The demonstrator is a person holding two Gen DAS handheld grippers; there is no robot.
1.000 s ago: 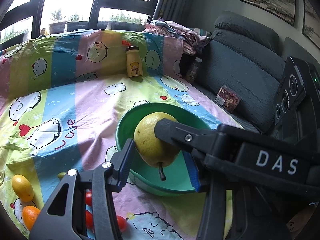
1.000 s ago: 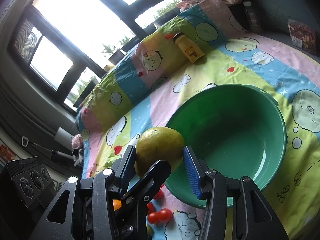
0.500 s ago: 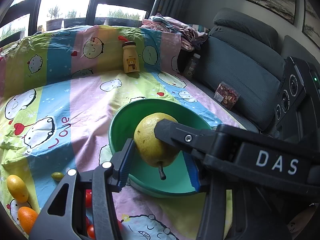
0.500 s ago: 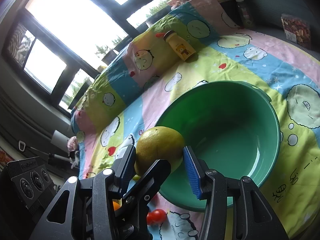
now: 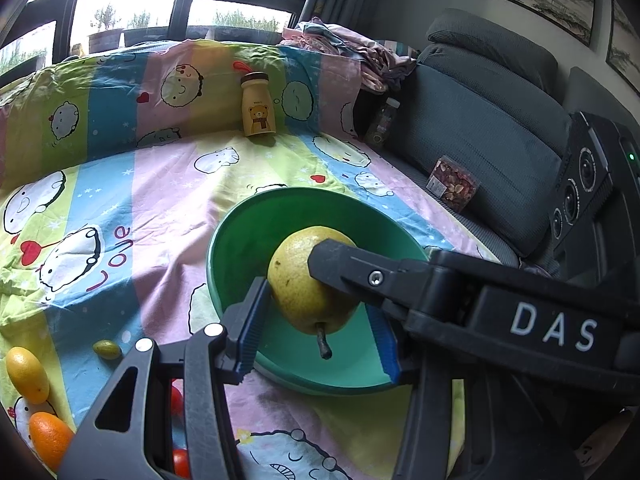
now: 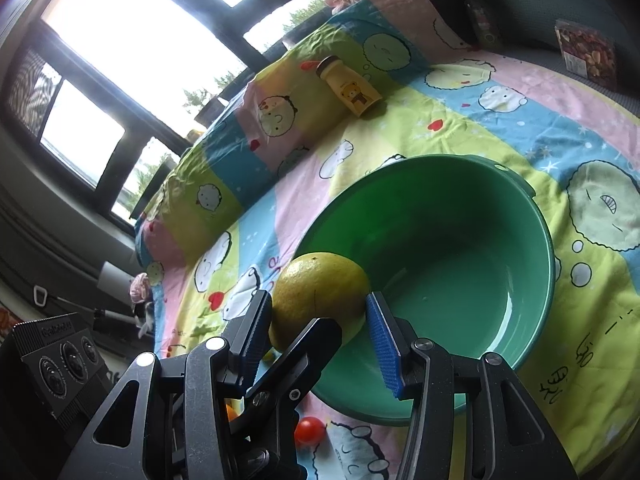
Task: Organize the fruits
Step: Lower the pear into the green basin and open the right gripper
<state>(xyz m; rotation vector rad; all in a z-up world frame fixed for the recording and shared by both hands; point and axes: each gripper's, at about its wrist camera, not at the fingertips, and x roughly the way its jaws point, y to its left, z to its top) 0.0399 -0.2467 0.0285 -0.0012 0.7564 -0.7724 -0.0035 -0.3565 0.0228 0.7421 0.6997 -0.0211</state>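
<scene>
Pear (image 5: 304, 284) clamped between both hand-held grippers, left (image 5: 316, 330) and right (image 6: 320, 330), over green basin (image 6: 460, 184); contact faces hidden.

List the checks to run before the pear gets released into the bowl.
1. Right gripper grips pear: ok, both pads touch it.
2. Left gripper grip: cannot tell; one pad touches, the other looks apart.
3. Pear inside the rim of the green bowl: cannot tell; it hangs by the near edge.
4. Bowl free of other fruit: ok.
5. All fruit collected: not ok; orange, lemon and tomato lie on the sheet.
</scene>
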